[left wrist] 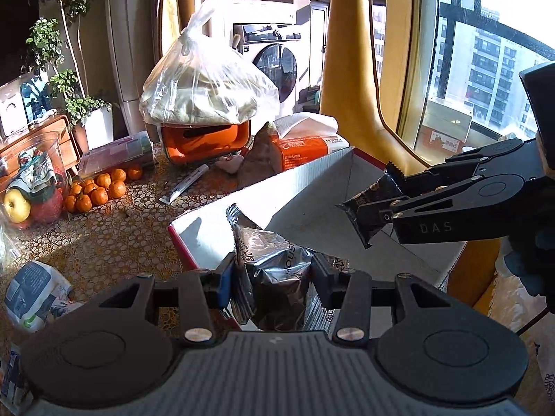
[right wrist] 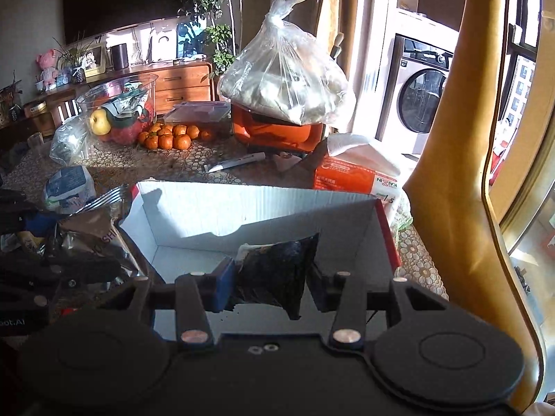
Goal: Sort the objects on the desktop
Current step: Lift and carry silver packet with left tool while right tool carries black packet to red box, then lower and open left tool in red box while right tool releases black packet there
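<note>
Two packets ride over the box [right wrist: 263, 204]: left hand-held gripper [left wrist: 274, 274] clamps a silver packet [left wrist: 274, 260], right hand-held gripper [right wrist: 274, 277] a dark packet [right wrist: 277, 270]; next, likely release inside.

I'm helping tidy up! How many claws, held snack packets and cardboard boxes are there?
Black claws: 2, left claw and right claw
Held foil snack packets: 2, crinkly silver packet and dark packet
Open white cardboard box: 1
Total: 5
</note>
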